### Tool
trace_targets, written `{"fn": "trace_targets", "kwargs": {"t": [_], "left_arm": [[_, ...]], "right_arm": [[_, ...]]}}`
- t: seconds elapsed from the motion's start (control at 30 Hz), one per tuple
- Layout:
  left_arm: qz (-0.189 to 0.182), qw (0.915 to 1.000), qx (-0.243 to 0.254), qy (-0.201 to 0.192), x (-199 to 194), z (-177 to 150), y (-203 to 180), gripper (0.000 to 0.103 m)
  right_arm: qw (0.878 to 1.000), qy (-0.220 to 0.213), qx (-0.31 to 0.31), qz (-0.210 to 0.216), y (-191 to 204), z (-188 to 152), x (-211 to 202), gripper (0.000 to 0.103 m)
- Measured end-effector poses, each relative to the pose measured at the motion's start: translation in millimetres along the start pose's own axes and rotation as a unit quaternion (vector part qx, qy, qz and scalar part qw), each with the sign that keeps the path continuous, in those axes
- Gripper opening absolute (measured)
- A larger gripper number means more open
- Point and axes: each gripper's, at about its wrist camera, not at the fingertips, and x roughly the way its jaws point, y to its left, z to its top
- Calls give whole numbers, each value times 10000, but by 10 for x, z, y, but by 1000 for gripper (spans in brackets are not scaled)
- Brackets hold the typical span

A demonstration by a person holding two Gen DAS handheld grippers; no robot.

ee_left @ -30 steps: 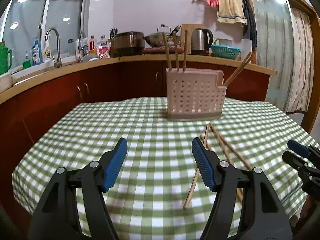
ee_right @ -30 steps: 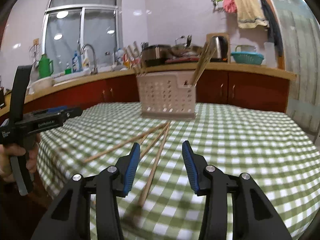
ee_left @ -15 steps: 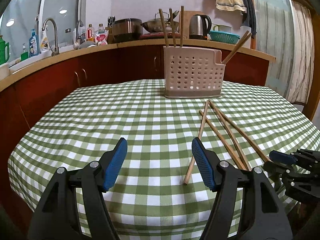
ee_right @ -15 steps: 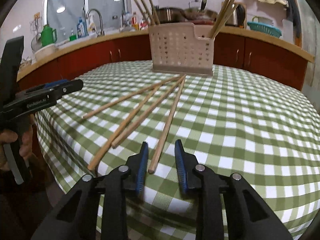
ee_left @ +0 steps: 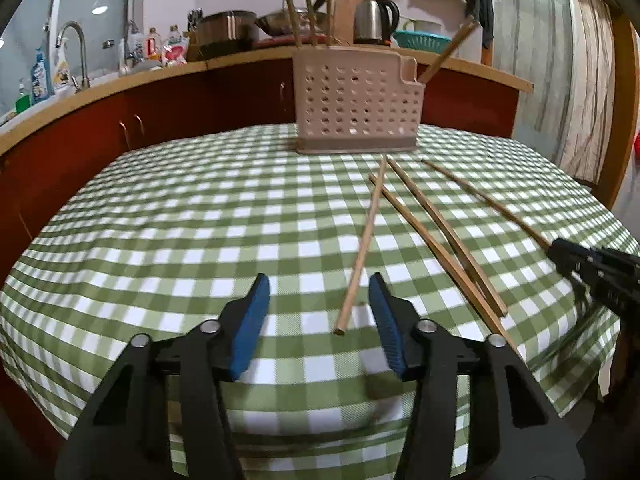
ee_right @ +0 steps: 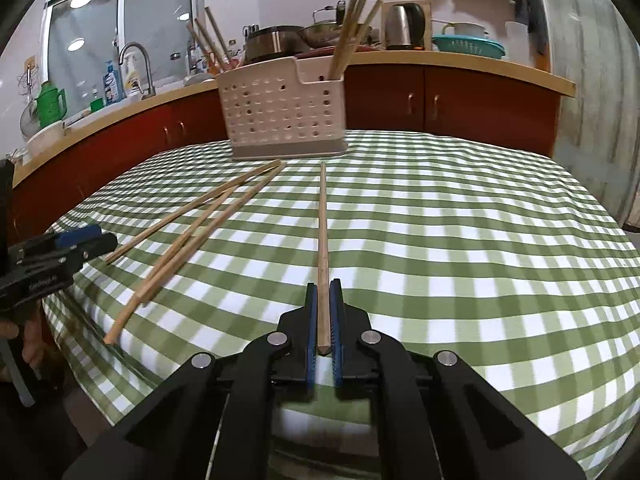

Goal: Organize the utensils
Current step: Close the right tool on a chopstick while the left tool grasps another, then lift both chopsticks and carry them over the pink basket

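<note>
A perforated beige utensil holder (ee_left: 356, 108) (ee_right: 280, 116) stands at the table's far side with several chopsticks upright in it. Several wooden chopsticks lie loose on the green-checked tablecloth (ee_left: 180, 240). My left gripper (ee_left: 318, 280) hovers low over the near end of one chopstick (ee_left: 362, 248). Its jaws are closing with that end between them, and the pads do not touch it. My right gripper (ee_right: 323, 292) is shut on the near end of another chopstick (ee_right: 322, 220) that points straight at the holder. In the left wrist view the right gripper (ee_left: 560, 252) shows at the right edge.
Two crossed chopsticks (ee_left: 436, 236) lie between the grippers. The rounded table edge (ee_right: 100, 360) is close below both. Behind the table runs a red-cabinet counter (ee_left: 160, 76) with a sink tap, bottles, pots and a kettle (ee_left: 374, 20). A hand (ee_right: 12, 332) holds the left gripper (ee_right: 80, 244).
Both grippers sank toward the tablecloth. The right jaws shut on a chopstick's near end. The left jaws narrowed around another chopstick's end.
</note>
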Motion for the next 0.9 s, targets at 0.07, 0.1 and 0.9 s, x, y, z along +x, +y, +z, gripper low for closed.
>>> {"fn": "trace_targets", "kwargs": {"t": [0.07,0.1,0.9], "left_arm": [[-30,10000,20,50,28,-28,-22,42],[-60,9999,33,81,46,-41,-32,34],[-42,9987,168,-475,-175,72,-65,7]], "right_arm": [[10000,-40,-10,6,-6,-23,-13,7],[10000,-52,-18,16,-11,-18,-11,7],[9979,-635,29,133,-48,131,-259,7]]}}
